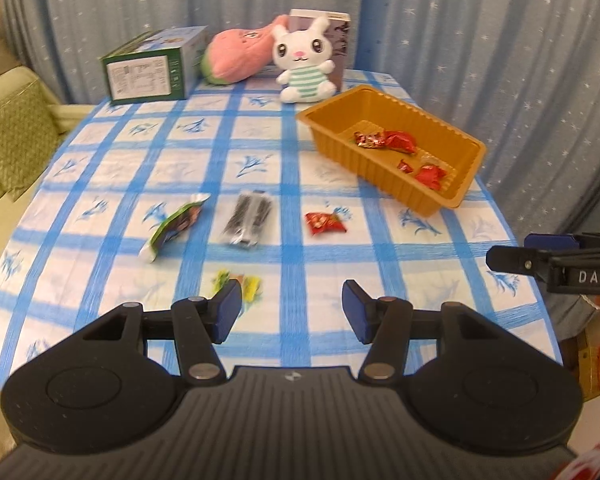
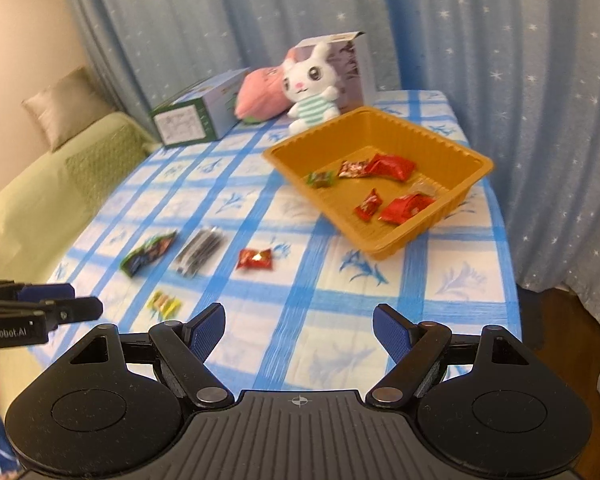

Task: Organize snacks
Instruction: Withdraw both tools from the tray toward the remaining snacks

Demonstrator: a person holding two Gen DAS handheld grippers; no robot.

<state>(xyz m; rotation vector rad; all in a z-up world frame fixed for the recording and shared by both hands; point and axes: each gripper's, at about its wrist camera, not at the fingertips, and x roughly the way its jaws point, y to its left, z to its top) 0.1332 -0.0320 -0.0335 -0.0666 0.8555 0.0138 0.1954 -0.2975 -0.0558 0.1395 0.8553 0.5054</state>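
Blue-checked cloth covers the table (image 1: 260,160). The ribbed orange plastic tray (image 2: 452,196) at its far right already holds several red-wrapped sweets. Four snacks lie loose on the cloth: a green foil packet (image 1: 172,226), a clear-wrapped dark bar (image 1: 247,218), a red sachet (image 1: 325,222) and a small yellow candy (image 1: 252,286). The left gripper (image 1: 291,314) and right gripper (image 2: 298,330) hover with jaws apart, empty. Judged step: reaching for the next pick, likely the yellow candy nearest the left gripper.

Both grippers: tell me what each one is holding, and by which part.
Nothing is held. The left gripper and right gripper both stand open and empty above the checked tablecloth.
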